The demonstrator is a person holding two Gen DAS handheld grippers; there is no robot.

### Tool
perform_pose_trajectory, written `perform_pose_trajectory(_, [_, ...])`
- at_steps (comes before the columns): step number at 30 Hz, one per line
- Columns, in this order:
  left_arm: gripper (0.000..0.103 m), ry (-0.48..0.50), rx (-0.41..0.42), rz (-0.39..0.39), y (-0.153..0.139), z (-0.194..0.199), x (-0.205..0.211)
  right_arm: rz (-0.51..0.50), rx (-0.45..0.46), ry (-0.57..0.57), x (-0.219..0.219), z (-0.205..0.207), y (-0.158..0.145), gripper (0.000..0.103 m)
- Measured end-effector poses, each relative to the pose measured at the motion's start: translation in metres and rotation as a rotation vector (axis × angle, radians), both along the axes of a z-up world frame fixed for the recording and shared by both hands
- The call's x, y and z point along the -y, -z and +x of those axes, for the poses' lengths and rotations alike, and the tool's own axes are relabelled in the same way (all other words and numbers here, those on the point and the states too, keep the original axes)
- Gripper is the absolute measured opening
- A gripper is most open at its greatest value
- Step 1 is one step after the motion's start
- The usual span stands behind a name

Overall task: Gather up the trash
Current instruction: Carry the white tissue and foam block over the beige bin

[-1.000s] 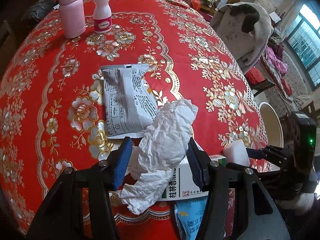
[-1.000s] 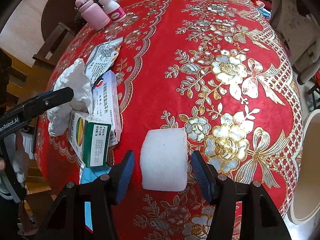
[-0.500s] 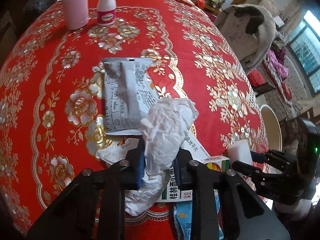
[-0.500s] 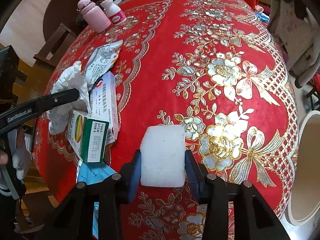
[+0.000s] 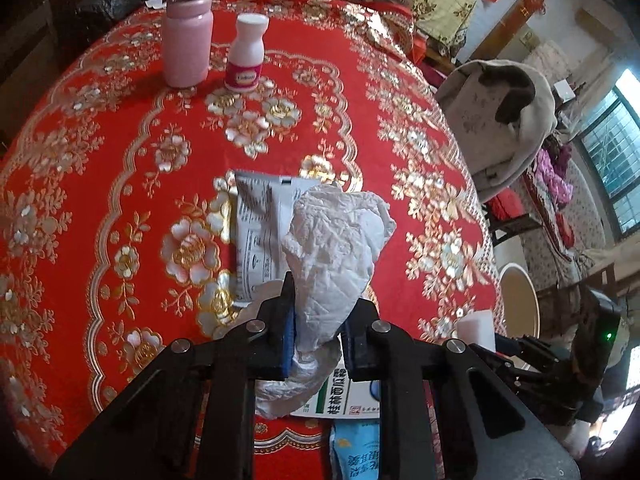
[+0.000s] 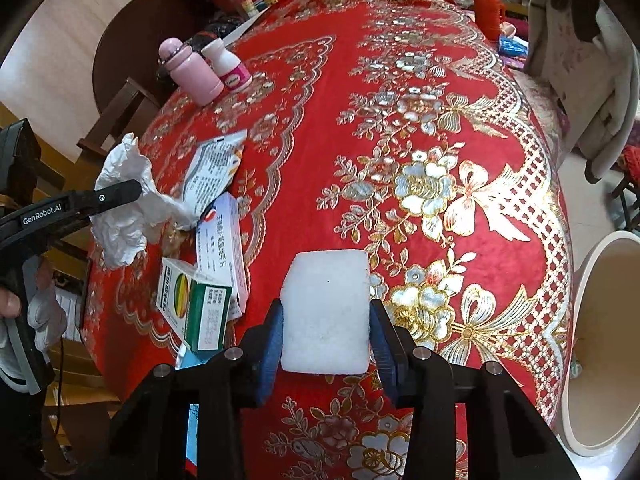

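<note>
Both grips closed, both pieces lifting off the cloth.

Left gripper (image 5: 318,338) now pinched tight on the crumpled tissue (image 5: 334,248), open around it a second ago; right gripper (image 6: 325,336) likewise clamped on the white foam block (image 6: 326,312). Still lying on the red tablecloth (image 6: 400,120): wrapper (image 5: 260,236), green box (image 6: 192,306). Pale bin (image 6: 604,340) beside the table, probably next stop.
</note>
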State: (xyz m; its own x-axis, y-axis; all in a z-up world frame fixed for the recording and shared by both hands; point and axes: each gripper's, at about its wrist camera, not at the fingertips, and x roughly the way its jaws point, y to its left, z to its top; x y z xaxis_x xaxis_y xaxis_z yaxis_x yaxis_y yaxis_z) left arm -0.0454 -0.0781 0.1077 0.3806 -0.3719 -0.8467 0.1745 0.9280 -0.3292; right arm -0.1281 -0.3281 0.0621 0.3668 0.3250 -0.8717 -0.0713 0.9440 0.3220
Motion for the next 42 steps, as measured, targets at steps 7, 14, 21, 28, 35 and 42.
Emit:
perform_pose_trajectory(7, [0.016, 0.004, 0.017, -0.015, -0.013, 0.003, 0.011, 0.007, 0.029, 0.017, 0.006, 0.004, -0.009, 0.040])
perform_pose_trajectory(14, [0.016, 0.055, 0.039, -0.006, -0.021, -0.006, 0.041, 0.011, 0.040, 0.037, 0.013, 0.003, -0.012, 0.040])
perform_pose_trajectory(21, [0.016, 0.110, 0.050, 0.027, -0.021, -0.016, 0.076, 0.025, 0.040, 0.079, 0.030, -0.003, -0.015, 0.040])
perform_pose_trajectory(28, [0.016, 0.176, 0.074, 0.054, -0.025, -0.028, 0.117, 0.020, 0.052, 0.127, 0.056, -0.013, -0.019, 0.040])
perform_pose_trajectory(35, [0.016, 0.234, 0.092, 0.068, -0.028, -0.039, 0.157, 0.012, 0.060, 0.186, 0.088, -0.027, -0.022, 0.040])
perform_pose_trajectory(42, [0.016, 0.299, 0.098, 0.073, -0.029, -0.052, 0.202, 0.005, 0.060, 0.256, 0.126, -0.048, -0.024, 0.040])
